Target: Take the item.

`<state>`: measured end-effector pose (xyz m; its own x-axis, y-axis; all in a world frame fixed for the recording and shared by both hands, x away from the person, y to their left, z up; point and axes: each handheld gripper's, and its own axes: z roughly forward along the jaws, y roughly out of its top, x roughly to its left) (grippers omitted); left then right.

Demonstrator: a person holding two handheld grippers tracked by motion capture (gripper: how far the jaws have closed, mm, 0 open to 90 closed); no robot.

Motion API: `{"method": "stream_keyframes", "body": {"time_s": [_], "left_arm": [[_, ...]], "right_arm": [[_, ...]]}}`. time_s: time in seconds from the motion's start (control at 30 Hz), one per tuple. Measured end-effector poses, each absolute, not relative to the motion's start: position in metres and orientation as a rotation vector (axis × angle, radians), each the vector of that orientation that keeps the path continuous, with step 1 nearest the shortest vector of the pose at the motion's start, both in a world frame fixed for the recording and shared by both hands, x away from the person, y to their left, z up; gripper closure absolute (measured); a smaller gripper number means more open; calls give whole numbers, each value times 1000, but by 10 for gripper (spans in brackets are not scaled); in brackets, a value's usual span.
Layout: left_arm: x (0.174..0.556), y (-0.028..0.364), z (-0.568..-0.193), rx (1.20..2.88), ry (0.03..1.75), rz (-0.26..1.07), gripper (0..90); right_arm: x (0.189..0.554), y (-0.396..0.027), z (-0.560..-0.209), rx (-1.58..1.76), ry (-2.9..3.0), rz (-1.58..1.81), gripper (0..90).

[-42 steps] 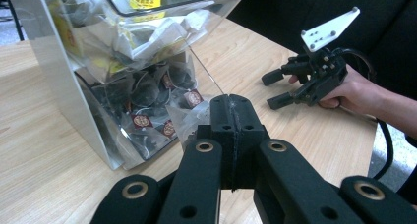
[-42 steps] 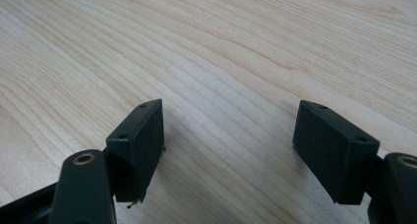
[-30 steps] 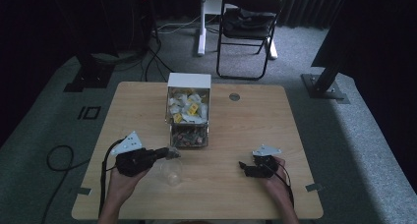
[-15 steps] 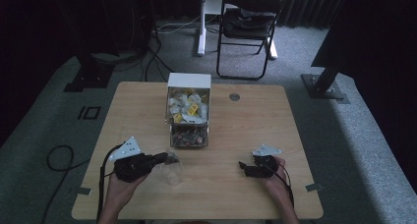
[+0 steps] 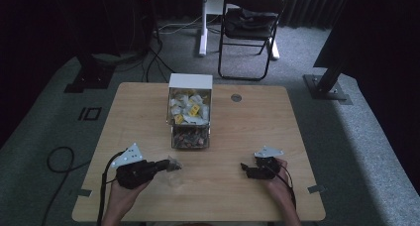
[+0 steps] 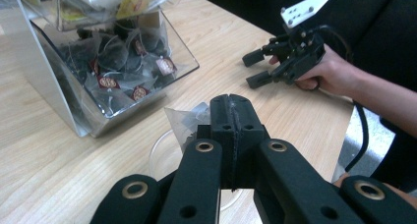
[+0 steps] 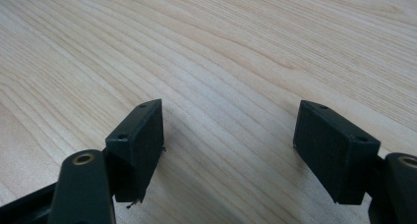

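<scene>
My left gripper [image 5: 170, 165] [image 6: 236, 110] is shut on a clear pyramid tea bag [image 6: 183, 120] [image 5: 175, 161]. It holds the bag just above a clear glass cup [image 6: 164, 155] [image 5: 174, 178] near the table's front left. Behind it a clear two-tier dispenser box [image 5: 190, 112] [image 6: 98, 62] stands at the table's middle, with white and yellow packets on top and dark tea bags in the lower tray. At the front right my right gripper [image 5: 244, 169] [image 6: 255, 67] [image 7: 228, 135] rests low over the wood, open, with nothing between its fingers.
The wooden table [image 5: 247, 132] has a round grommet [image 5: 236, 97] at the back right. A black folding chair [image 5: 250, 18] and a white stand leg [image 5: 203, 23] stand beyond the far edge. A cable loop [image 5: 59, 159] lies on the floor at left.
My left gripper has drifted slightly toward the near edge with the tea bag still in it. The right gripper has stayed where it was.
</scene>
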<state>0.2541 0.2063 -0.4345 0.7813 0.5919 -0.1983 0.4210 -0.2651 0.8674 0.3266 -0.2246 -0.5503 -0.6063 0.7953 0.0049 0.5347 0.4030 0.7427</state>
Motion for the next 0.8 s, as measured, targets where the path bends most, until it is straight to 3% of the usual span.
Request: {"method": "stream_keyframes", "body": {"time_s": [0.17, 0.3, 0.4, 0.8], "left_arm": [[256, 208, -439, 1894, 784, 201, 900], [257, 210, -440, 1872, 809, 217, 675], [257, 211, -441, 1864, 817, 221, 593], [271, 226, -449, 1813, 908, 279, 510]], "right_arm": [[327, -225, -550, 1149, 2314, 1033, 272], [327, -225, -550, 1149, 2314, 1033, 272], [327, -225, -550, 1149, 2314, 1033, 272], [327, -225, -550, 1148, 2314, 1033, 272]]}}
